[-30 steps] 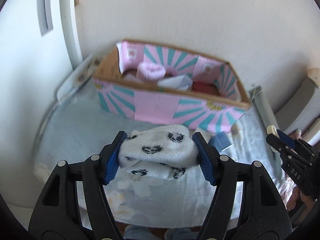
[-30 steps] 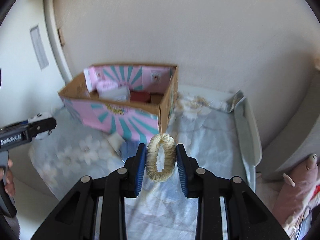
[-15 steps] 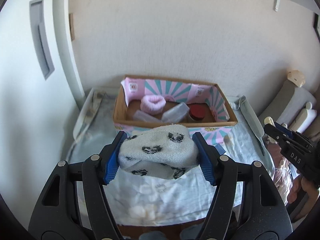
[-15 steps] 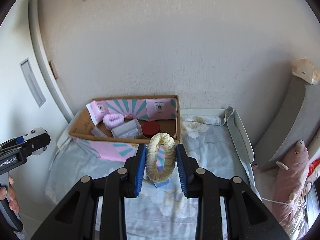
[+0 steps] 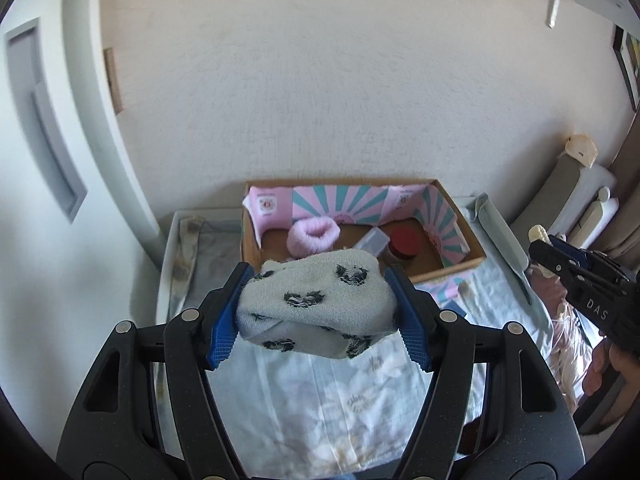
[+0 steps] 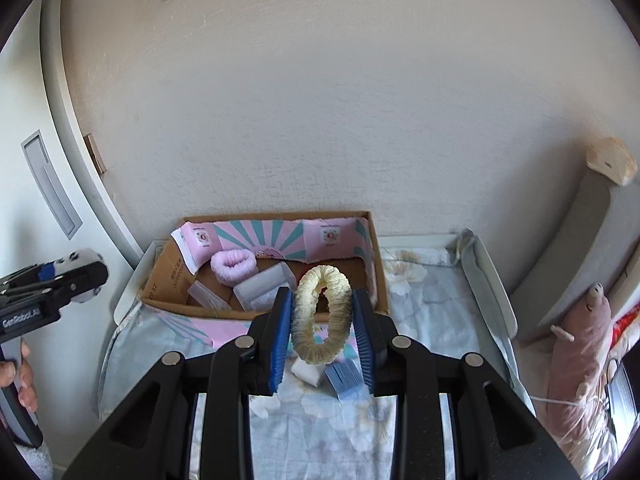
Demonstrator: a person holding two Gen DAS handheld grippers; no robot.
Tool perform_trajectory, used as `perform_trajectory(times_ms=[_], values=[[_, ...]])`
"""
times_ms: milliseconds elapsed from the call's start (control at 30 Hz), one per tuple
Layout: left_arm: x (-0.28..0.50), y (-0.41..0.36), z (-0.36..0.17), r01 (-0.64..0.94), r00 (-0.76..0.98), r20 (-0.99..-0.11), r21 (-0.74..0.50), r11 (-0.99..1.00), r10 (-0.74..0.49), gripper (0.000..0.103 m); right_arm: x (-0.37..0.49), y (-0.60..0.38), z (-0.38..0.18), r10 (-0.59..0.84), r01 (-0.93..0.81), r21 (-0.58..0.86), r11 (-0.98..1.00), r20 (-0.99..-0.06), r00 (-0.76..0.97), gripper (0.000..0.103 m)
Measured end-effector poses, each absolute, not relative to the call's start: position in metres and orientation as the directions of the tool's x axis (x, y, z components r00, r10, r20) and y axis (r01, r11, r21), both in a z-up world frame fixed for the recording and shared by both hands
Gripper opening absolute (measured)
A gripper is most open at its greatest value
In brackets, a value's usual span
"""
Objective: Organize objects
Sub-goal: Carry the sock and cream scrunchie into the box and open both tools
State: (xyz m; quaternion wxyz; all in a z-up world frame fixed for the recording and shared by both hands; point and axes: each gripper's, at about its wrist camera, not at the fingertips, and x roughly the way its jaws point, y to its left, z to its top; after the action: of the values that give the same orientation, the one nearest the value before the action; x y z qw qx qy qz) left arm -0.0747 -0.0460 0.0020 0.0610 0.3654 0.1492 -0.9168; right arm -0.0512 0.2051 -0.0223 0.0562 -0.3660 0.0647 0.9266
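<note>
Left gripper (image 5: 318,312) clamped on rolled sock (image 5: 316,304), right gripper (image 6: 322,320) pinching cream scrunchie (image 6: 322,314): carry both toward 12 o'clock over cardboard box (image 6: 168,280) before releasing.

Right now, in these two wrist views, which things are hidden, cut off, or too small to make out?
- Left wrist view: the sock bundle in the left hand-held gripper covers the front left of the cardboard box.
- Right wrist view: the cream ring in the right hand-held gripper hides the box's right part; the red-lidded jar does not show here.
- Box labels: too small to read.
- White block and blue pad: partly covered by the fingers.
</note>
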Motion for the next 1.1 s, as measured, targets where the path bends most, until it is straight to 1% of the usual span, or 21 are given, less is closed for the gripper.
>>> perform_trajectory(times_ms=[200, 367, 533, 733, 933, 1100], values=[[-0.122, -0.060, 0.007, 0.203, -0.713, -0.700, -0.258, -0.945, 0.038, 0.065, -0.090, 0.205, -0.017, 0.017, -0.091, 0.070, -0.993, -0.696, -0.718, 0.028], [-0.178, -0.059, -0.002, 0.158, -0.675, -0.733, -0.248, -0.956, 0.078, 0.065, -0.137, 0.205, -0.033, -0.047, 0.011, 0.052, -0.999, -0.758, -0.650, 0.028], [-0.233, -0.050, -0.025, 0.114, -0.611, -0.779, -0.262, -0.958, 0.140, 0.065, -0.169, 0.205, -0.057, -0.100, 0.117, 0.038, -0.992, -0.805, -0.585, 0.028], [-0.281, -0.045, -0.066, 0.097, -0.528, -0.833, -0.256, -0.962, 0.169, 0.065, -0.193, 0.201, -0.090, -0.161, 0.255, 0.032, -0.966, -0.850, -0.501, 0.028], [-0.307, -0.039, -0.097, 0.084, -0.464, -0.871, -0.224, -0.971, 0.161, 0.065, -0.201, 0.197, -0.121, -0.228, 0.347, 0.074, -0.935, -0.875, -0.426, 0.028], [-0.321, -0.034, -0.120, 0.082, -0.413, -0.895, -0.224, -0.971, 0.171, 0.065, -0.200, 0.192, -0.151, -0.263, 0.397, 0.107, -0.912, -0.894, -0.363, 0.028]])
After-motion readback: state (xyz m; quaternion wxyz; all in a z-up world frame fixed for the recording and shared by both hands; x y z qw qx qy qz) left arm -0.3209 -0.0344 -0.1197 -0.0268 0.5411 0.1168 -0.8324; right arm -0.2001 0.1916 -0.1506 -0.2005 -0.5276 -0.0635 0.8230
